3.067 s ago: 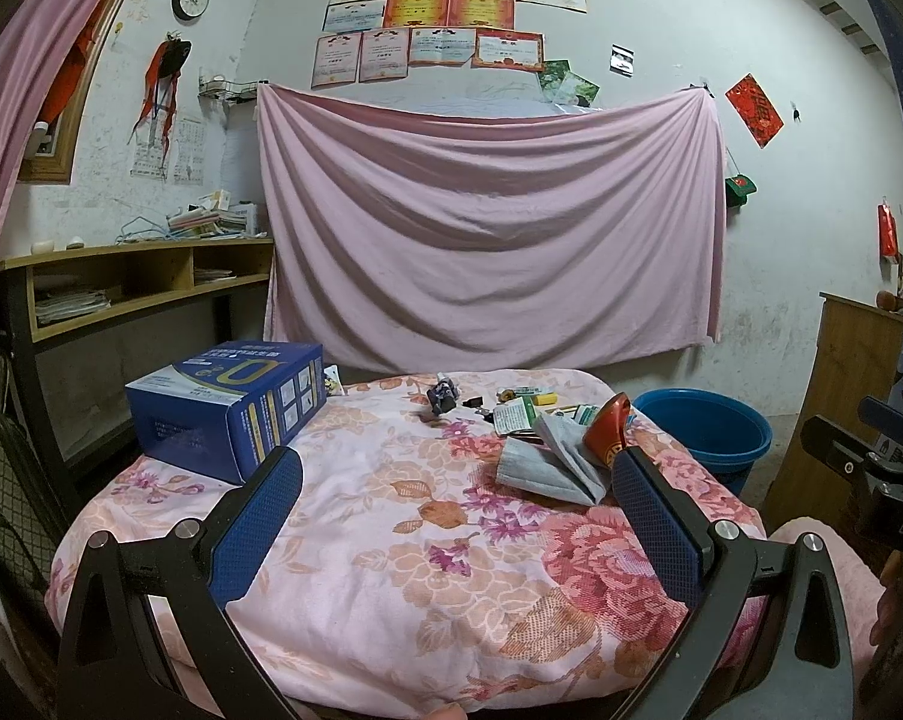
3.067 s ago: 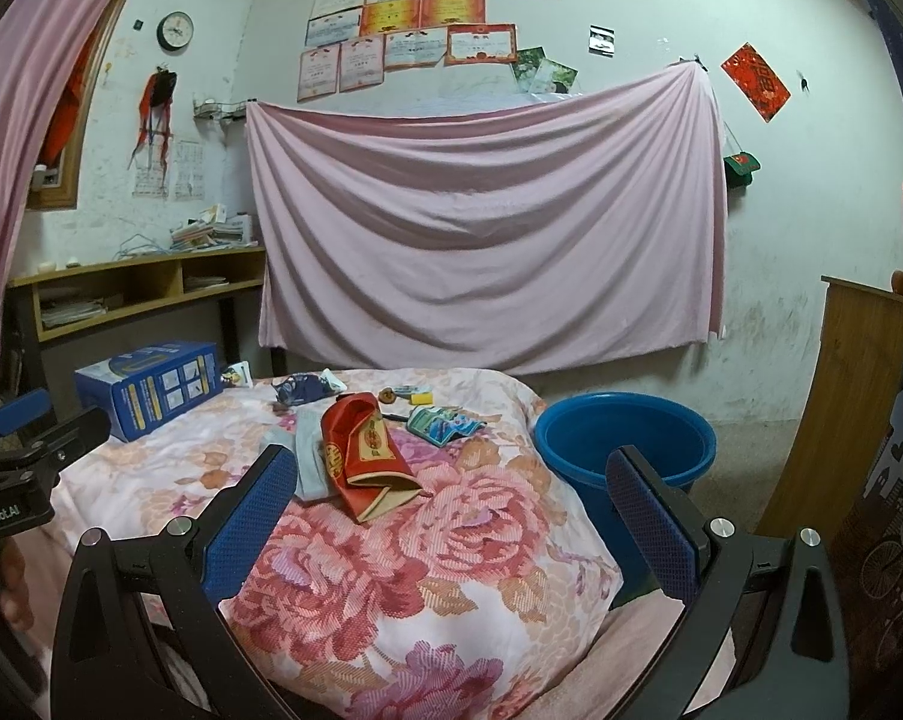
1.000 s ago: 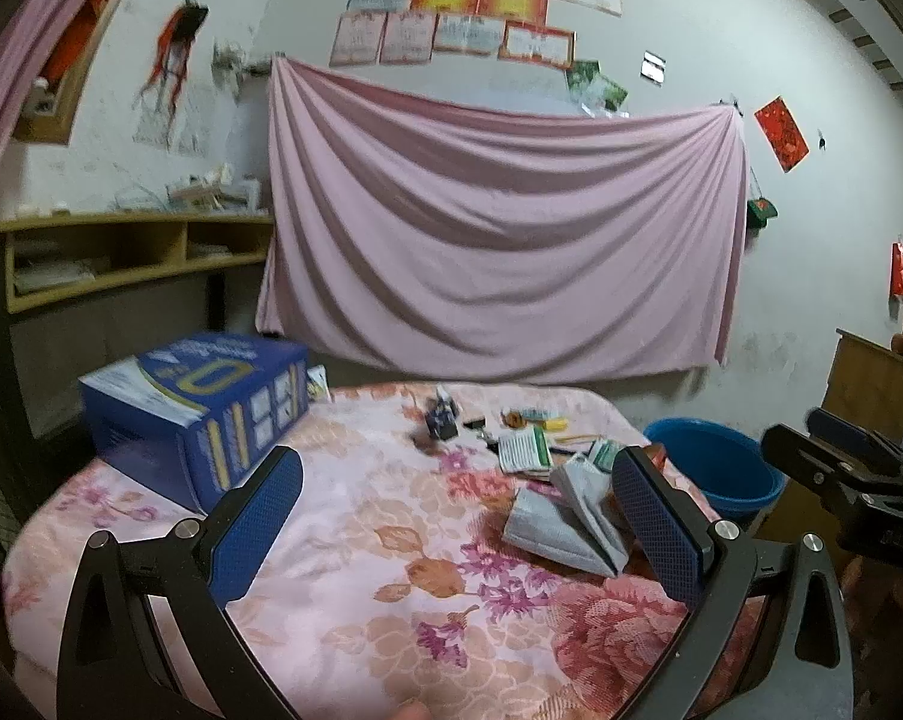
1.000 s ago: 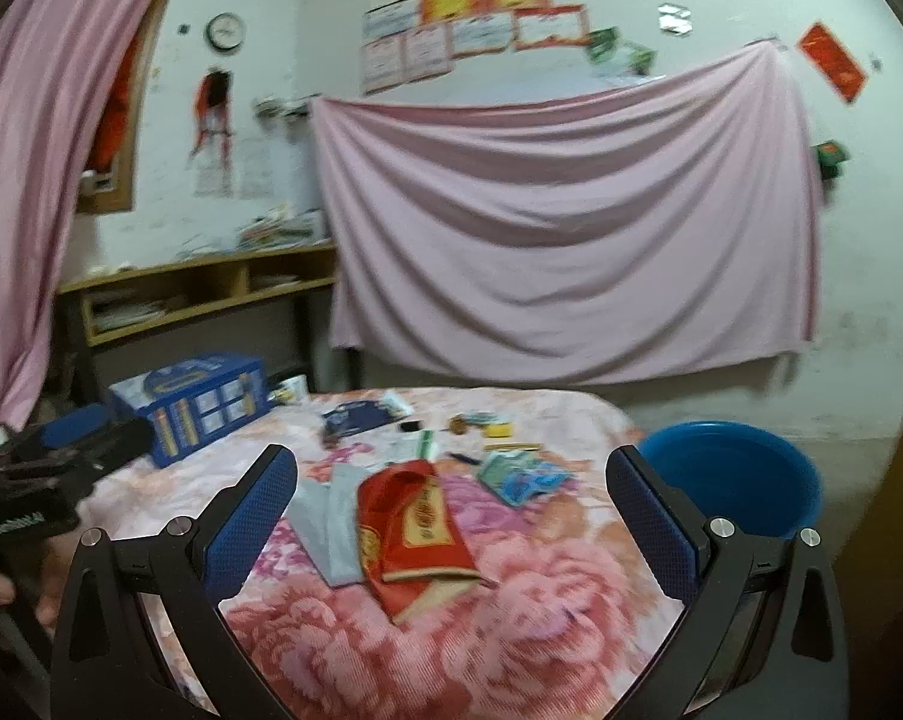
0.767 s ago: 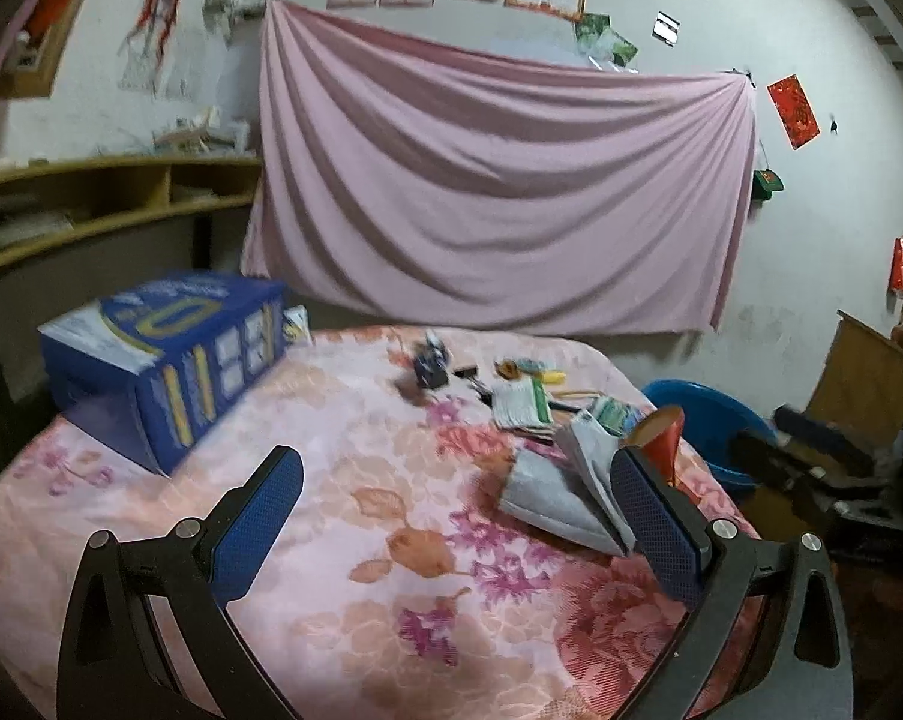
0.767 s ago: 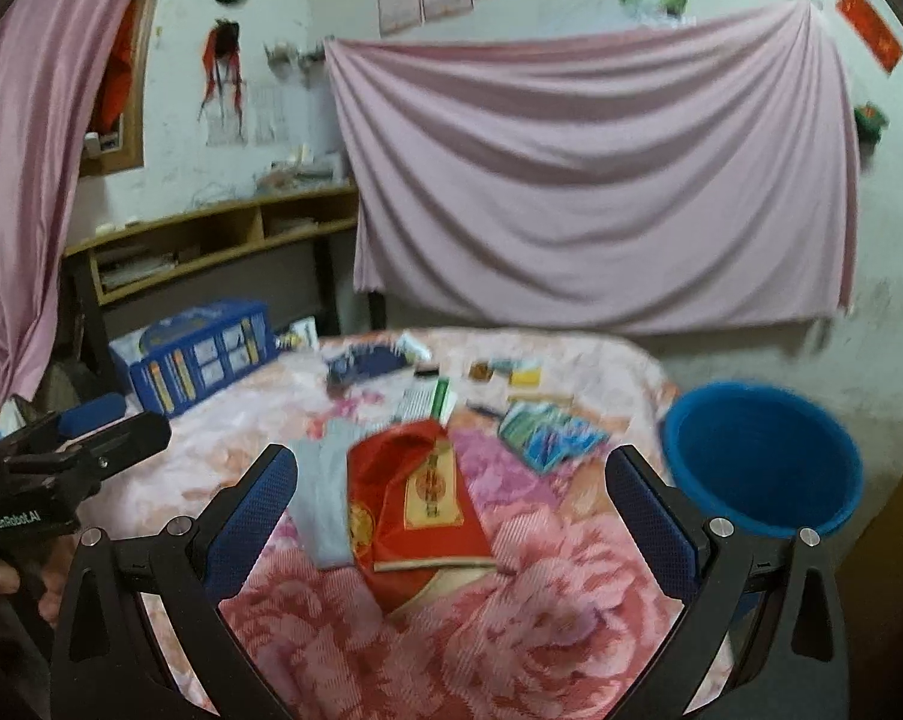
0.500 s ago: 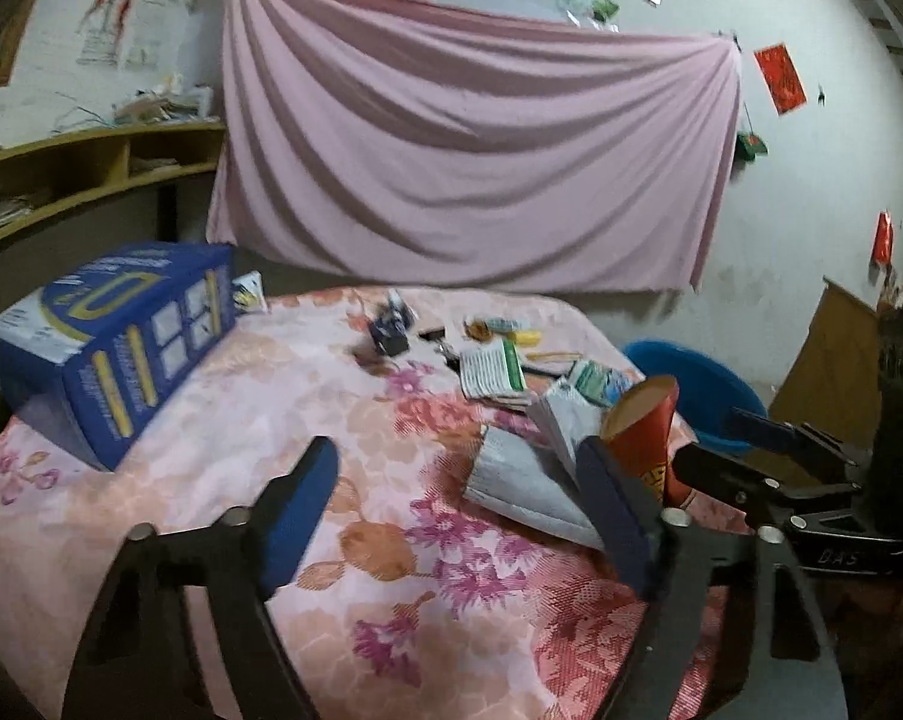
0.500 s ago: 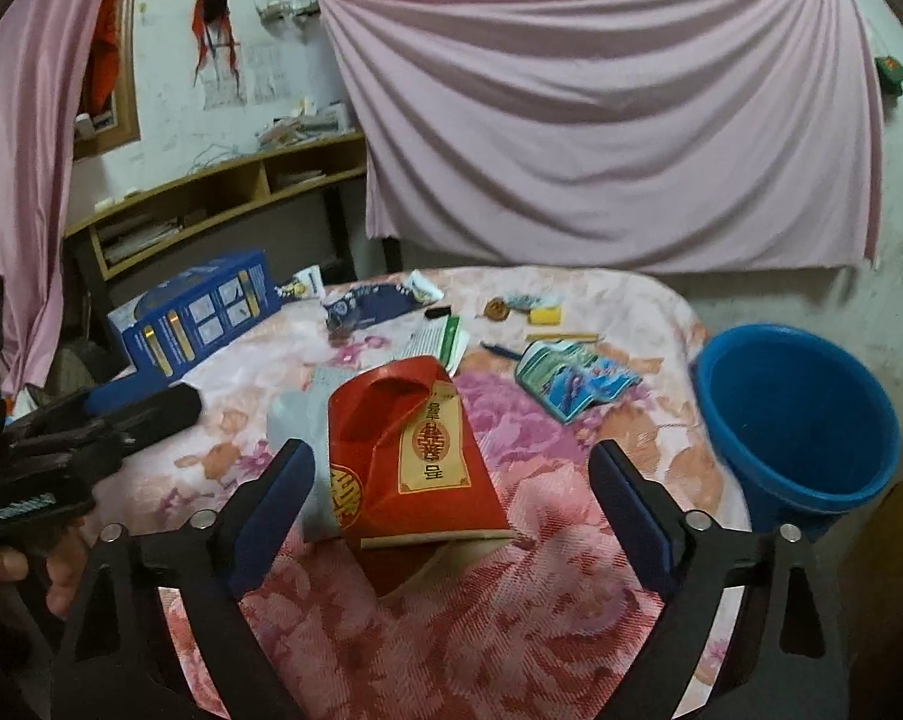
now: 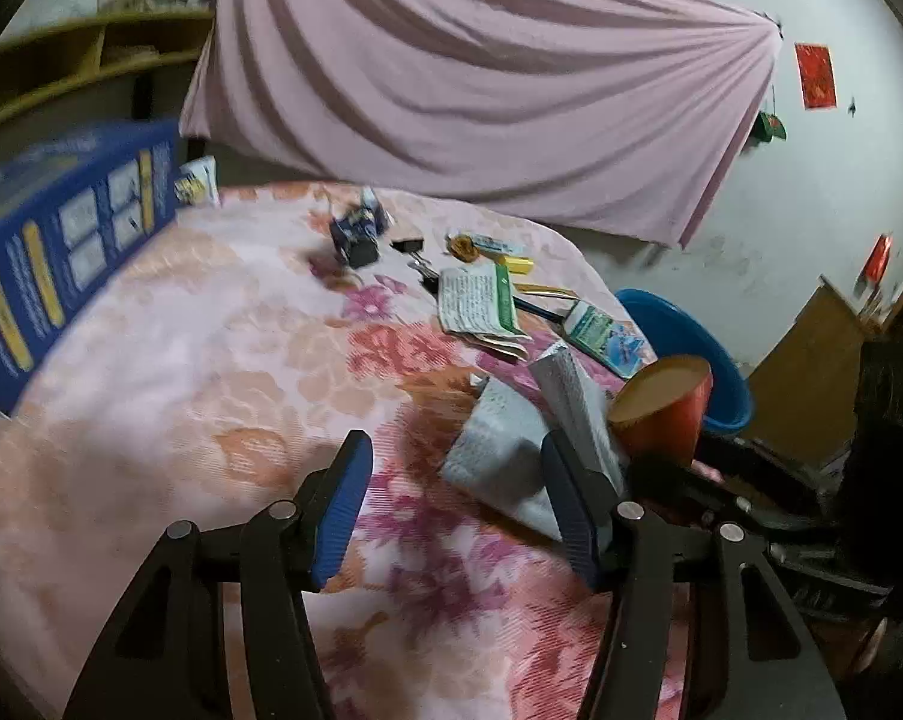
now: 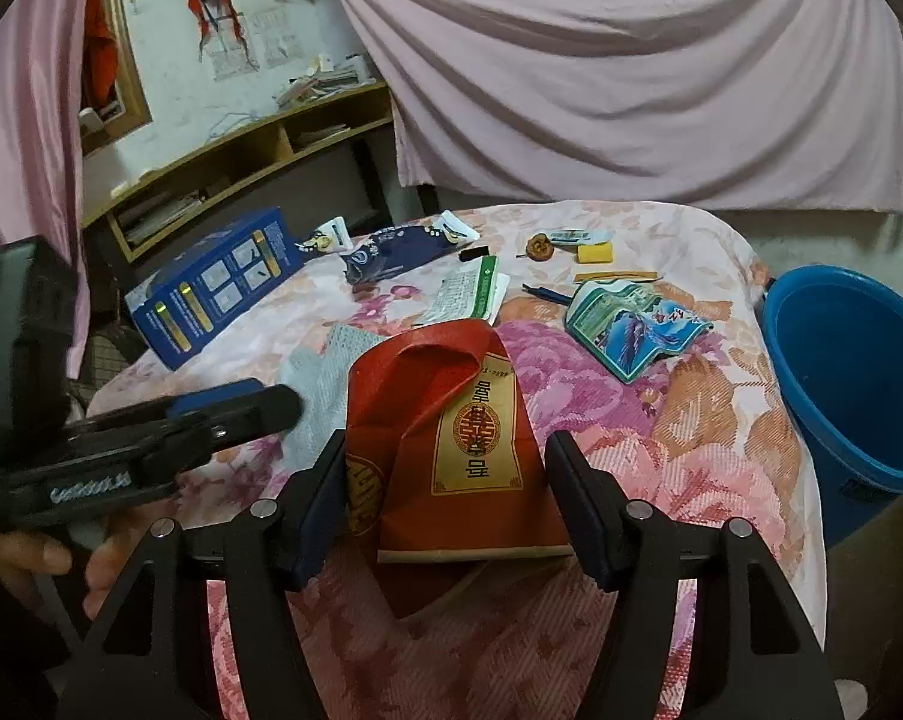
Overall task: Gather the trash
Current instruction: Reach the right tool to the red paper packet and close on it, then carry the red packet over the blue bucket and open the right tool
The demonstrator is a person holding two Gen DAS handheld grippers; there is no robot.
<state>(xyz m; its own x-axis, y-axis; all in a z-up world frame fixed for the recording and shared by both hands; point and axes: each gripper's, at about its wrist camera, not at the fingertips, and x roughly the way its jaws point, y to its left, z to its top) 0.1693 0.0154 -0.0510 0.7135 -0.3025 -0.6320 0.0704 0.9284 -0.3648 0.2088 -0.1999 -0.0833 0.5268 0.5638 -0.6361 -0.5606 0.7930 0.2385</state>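
A red paper bag [image 10: 451, 438] with a gold label lies on the flowered tablecloth [image 10: 691, 420]. It sits between the fingers of my right gripper [image 10: 448, 504], whose jaws are closing; the pads stand at its edges without clearly pressing. A grey paper packet [image 9: 499, 450] lies beside it, partly under it. My left gripper [image 9: 454, 507] hovers over the packet's near corner, its jaws closing with only that corner between them. The left gripper [image 10: 271, 405] also shows from the side in the right wrist view. Several wrappers lie further back, among them a green-white leaflet [image 10: 469, 294] and a blue-green wrapper [image 10: 631, 324].
A blue plastic bucket [image 10: 811, 420] stands on the floor off the table's right edge. A blue carton [image 10: 211, 288] sits at the table's left. Behind are a wooden shelf [image 10: 241, 162] and a pink hanging sheet [image 10: 631, 72]. A hand [image 10: 25, 552] holds the left gripper.
Both grippers have tilted down and come closer to the table. Both pairs of jaws have narrowed. The red bag now lies between the right fingers, the grey packet by the left ones.
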